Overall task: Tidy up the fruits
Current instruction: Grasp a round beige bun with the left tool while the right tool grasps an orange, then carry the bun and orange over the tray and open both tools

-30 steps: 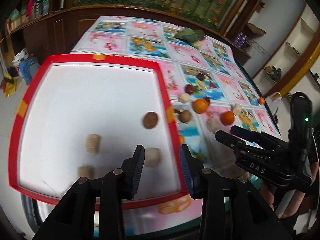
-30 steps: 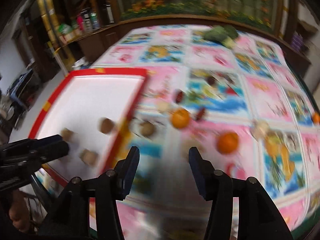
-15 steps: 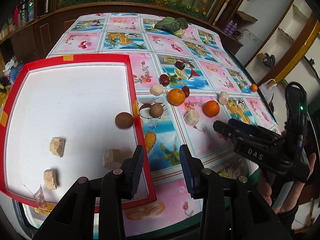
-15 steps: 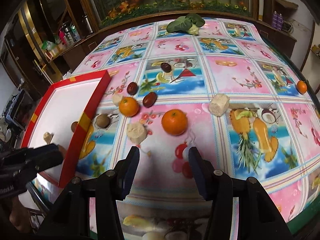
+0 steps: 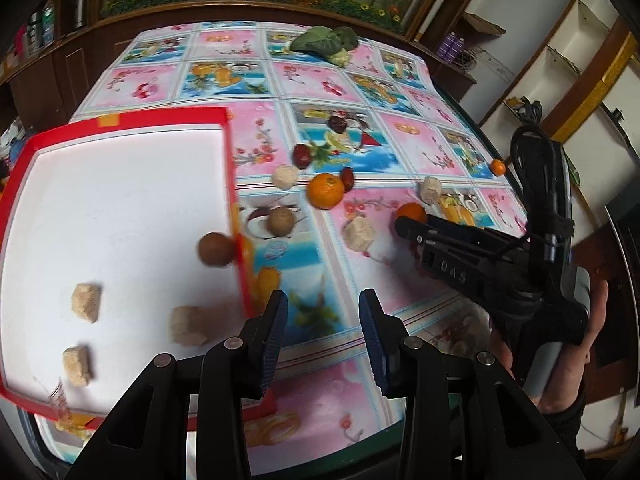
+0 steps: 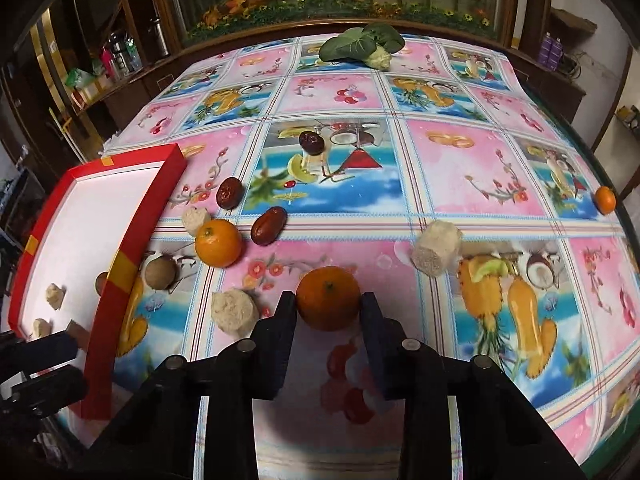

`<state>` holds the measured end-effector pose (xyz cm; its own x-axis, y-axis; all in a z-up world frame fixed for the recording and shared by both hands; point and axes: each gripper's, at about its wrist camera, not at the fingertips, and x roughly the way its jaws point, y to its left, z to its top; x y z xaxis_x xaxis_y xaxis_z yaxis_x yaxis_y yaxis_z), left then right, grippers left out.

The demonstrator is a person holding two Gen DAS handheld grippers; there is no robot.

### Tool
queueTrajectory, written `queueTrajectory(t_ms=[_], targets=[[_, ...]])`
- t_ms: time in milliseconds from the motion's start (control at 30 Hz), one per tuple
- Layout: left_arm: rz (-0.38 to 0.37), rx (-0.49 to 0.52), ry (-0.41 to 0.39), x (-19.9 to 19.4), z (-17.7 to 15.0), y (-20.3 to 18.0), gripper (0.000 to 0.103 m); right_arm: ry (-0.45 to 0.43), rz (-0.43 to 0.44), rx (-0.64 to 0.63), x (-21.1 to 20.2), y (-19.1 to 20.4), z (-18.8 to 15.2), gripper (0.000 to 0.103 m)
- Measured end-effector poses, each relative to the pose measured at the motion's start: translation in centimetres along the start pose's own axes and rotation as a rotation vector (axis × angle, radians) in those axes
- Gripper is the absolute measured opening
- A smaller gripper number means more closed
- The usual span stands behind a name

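My right gripper (image 6: 327, 306) points down at the table and its jaws are closing; an orange (image 6: 328, 298) sits between the fingertips with both pads touching its sides. In the left wrist view that orange (image 5: 412, 212) peeks out behind the right gripper's tip. My left gripper (image 5: 323, 320) hangs open over the tablecloth just right of the red-rimmed white tray (image 5: 132, 118), with nothing between its fingers. A second orange (image 6: 218, 243), three dark dates (image 6: 269, 225) and a brown round fruit (image 6: 160, 272) lie on the cloth near the tray.
The tray holds another brown fruit (image 5: 216, 249) and several beige chunks (image 5: 86, 303). More beige chunks (image 6: 235, 312) (image 6: 436, 247) lie on the cloth. A small orange (image 6: 605, 199) sits by the right table edge, and a leafy green vegetable (image 6: 360, 42) at the far end.
The left gripper has drifted right, from over the tray to the cloth beside it. The right gripper moved forward and down onto the orange, and its jaws narrowed around it.
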<state>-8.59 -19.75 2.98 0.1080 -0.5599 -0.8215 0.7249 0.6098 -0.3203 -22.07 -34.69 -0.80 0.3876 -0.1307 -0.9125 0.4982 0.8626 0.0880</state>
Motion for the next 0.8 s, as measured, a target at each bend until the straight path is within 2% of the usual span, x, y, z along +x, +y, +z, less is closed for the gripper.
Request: queueTrajectory(t_ms=[233,333,433,467,567,633,800], targets=[[0.014,0.07,0.073,5.8,2.8,-3.6,0.036,-0.01,-0.003,0.044,-2.1,-2.4,-2.6,0.033],[0.063,0.094,0.084,8.4,3.9,-4.6,0.036,-0.012,-0.018,0.044,-2.7,-2.9,-3.2,0.033],[0.133,0.115,0.071,10.1,4.6,-5.4,0.027,-0.013,-0.014,0.043,-2.9,-3.3,-3.7,0.033],[0.151,0.126,0.073,10.4,4.6,-5.6,0.027,-0.017,-0.011,0.04,-2.9,-3.4,-3.8,0.033],[0.162,0.121,0.063,10.5,4.3,-6.0,0.026,-0.021,-0.01,0.04,-2.9,-3.4,-3.9,0.033],[0.145,0.114,0.069,10.2,3.8,-5.9,0.026,-0.024,-0.015,0.036,-2.9,-3.3,-3.9,0.033],[0.035,0.059,0.096,8.0,2.2,-4.2,0.026,-0.023,-0.044,0.019,-2.8,-2.7,-3.9,0.033]])
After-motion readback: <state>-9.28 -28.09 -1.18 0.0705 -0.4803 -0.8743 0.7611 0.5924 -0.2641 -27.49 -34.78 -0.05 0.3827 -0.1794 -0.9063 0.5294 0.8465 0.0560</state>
